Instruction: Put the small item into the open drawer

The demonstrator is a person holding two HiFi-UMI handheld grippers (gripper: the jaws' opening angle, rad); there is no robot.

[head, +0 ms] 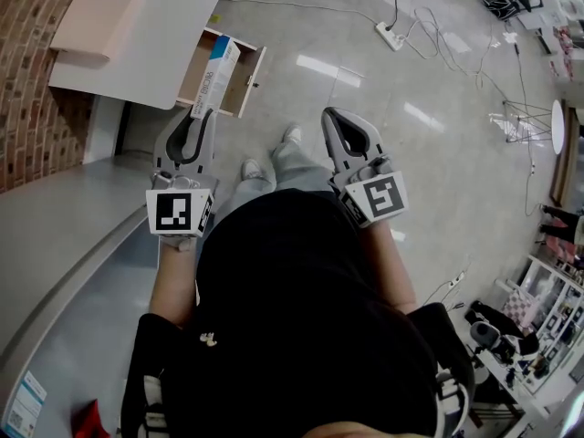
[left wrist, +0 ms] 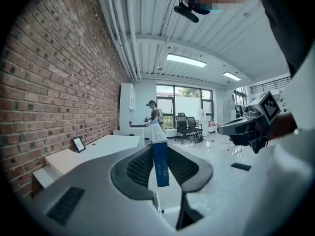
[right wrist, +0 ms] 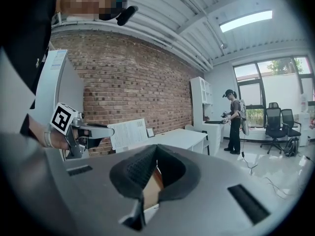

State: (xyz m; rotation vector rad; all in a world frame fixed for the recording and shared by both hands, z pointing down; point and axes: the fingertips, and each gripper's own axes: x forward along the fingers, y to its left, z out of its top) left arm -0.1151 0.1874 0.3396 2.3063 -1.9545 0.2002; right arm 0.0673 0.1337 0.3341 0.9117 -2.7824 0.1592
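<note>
A flat blue and white box (head: 215,73) sticks up from my left gripper (head: 195,117), which is shut on its lower end. The box's far end lies over the open wooden drawer (head: 250,82) under the white desk (head: 146,35). Seen from the left gripper view, the box (left wrist: 159,156) stands upright between the closed pads. My right gripper (head: 330,117) is held to the right of the drawer, above the floor, shut and holding nothing. In the right gripper view its jaws (right wrist: 156,162) meet, and the left gripper (right wrist: 91,131) shows with the box (right wrist: 128,134).
A beige board (head: 96,18) lies on the desk by the brick wall (head: 27,80). A grey counter (head: 55,235) runs along the left. A power strip (head: 391,35) and cables lie on the floor. Another person (right wrist: 235,122) stands far off near office chairs (left wrist: 186,128).
</note>
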